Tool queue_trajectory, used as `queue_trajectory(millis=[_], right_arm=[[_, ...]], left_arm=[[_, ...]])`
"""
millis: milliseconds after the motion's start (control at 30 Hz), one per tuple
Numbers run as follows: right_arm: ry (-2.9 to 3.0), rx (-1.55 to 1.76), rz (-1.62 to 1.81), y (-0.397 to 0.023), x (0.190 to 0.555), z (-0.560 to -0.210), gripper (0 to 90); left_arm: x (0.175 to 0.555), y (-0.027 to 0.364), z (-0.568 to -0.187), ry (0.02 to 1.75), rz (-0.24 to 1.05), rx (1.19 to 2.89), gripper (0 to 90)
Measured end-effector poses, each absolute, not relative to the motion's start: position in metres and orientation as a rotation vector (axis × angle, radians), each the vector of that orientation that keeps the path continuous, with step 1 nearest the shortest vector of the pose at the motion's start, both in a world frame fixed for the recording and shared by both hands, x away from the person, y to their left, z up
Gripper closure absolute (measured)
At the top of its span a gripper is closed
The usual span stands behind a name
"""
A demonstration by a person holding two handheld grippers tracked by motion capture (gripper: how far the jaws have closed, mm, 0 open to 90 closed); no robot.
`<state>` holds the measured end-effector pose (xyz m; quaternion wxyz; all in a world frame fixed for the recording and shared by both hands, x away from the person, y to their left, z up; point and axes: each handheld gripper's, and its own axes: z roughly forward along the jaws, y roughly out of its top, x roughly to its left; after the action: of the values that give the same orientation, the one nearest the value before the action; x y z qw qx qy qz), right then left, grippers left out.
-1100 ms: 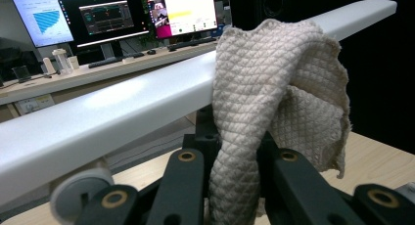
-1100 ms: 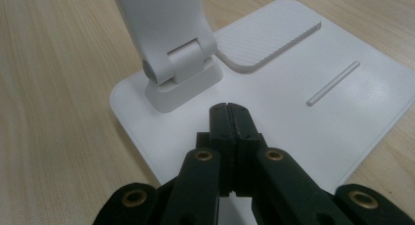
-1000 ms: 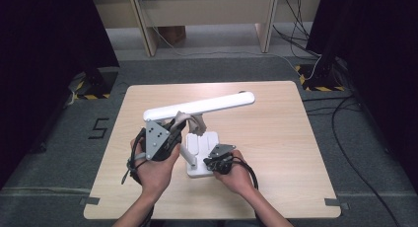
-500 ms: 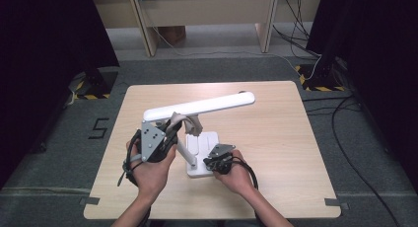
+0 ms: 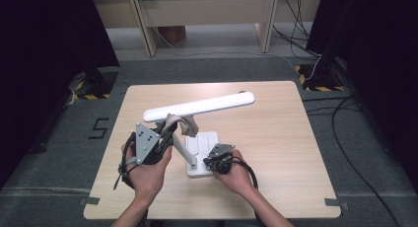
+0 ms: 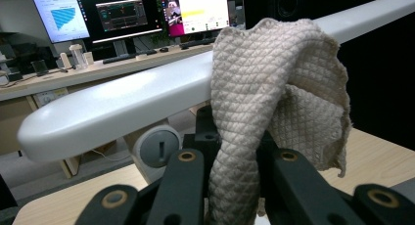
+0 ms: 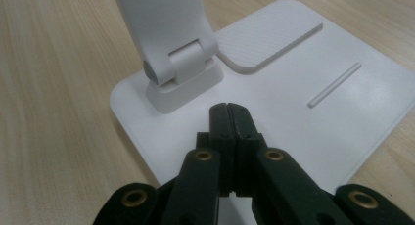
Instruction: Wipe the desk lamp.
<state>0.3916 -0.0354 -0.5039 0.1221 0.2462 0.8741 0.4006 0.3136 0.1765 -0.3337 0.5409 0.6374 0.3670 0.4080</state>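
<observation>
wiping the lamp head with a cloth while the base is pinned down

nearest, the right gripper [image 7: 228, 107], jaws clenched on nothing, presses on the lamp base [image 7: 313, 54] by the hinge; beyond it the left gripper [image 6: 235, 151] clamps a waffle cloth [image 6: 274, 73] draped over the lamp head [image 6: 122, 100] near its rounded end. next, likely slide the cloth along the bar, keeping the base steady on the table [image 5: 276, 138].

Cloth [image 6: 274, 88] draped on lamp head [image 5: 197, 107], base [image 5: 204, 155] below (on table [image 5: 276, 138])
</observation>
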Motion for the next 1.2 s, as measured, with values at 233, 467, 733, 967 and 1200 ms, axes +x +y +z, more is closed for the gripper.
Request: queue_trajectory(millis=[233,467,733,967,1200], right_arm=[[2.553,0.724,1.168,-0.035,0.391,-0.504,90.0],[2.555,0.725,1.17,-0.035,0.391,-0.504,90.0],[2.552,0.718,1.172,-0.034,0.391,-0.504,90.0],[2.55,0.718,1.174,-0.034,0.391,-0.504,90.0],[2.551,0.725,1.175,-0.034,0.391,-0.504,90.0]], left_arm=[[0.313,0.176,-0.334,0.879,0.966,1.508,80.7],[0.31,0.177,-0.334,0.89,0.955,1.497,80.7],[0.306,0.176,-0.336,0.883,0.946,1.504,80.7],[0.3,0.181,-0.336,0.889,0.946,1.499,80.7],[0.293,0.187,-0.334,0.922,0.935,1.479,80.7]])
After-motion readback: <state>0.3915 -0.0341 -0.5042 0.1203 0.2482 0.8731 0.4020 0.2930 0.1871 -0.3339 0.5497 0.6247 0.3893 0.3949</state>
